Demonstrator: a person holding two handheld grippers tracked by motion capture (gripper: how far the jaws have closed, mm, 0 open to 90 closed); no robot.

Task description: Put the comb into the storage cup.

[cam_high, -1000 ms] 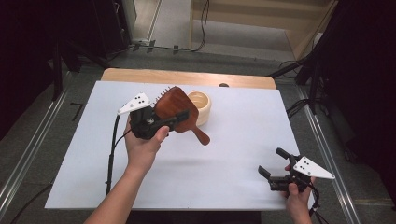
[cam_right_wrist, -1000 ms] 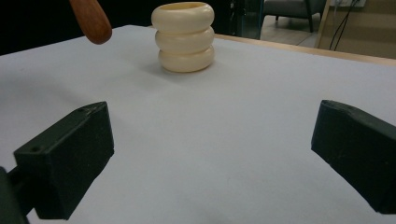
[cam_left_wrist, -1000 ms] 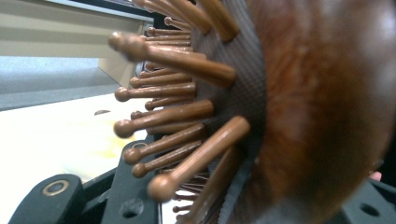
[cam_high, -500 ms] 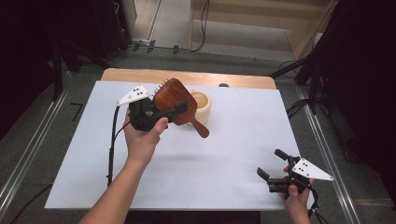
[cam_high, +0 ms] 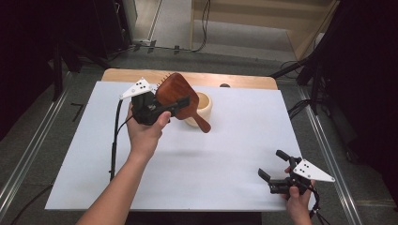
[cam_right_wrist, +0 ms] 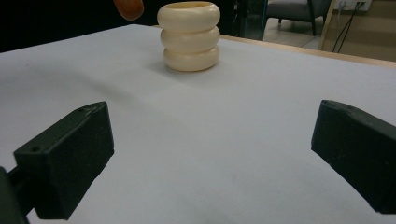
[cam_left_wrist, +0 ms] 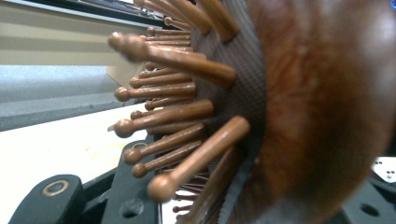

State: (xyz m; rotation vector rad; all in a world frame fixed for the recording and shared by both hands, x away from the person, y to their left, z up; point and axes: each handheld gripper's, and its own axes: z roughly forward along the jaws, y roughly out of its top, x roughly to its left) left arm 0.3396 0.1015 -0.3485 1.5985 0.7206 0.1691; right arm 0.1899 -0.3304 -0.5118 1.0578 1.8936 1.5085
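Ribbed cream holder (cam_high: 201,108) amid open tabletop (cam_high: 234,154)

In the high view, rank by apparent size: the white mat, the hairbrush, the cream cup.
1. White mat, by far the largest.
2. Hairbrush, held up nearer the camera by the left gripper, so its lead is unsure.
3. Cream cup, partly hidden behind it.

The left hand (cam_high: 145,131) is carrying the brown hairbrush (cam_high: 174,93) up and away from the person, toward the far edge of the table. The left gripper (cam_high: 180,104) is going along with it, keeping its clamp on the brush. The brush is turning too: its wide head is tipping up more, and its handle (cam_high: 201,123) is pointing down in front of the cream cup (cam_high: 202,105). The brush is now covering more of the cup. The left arm is stretching farther over the white table (cam_high: 225,154).
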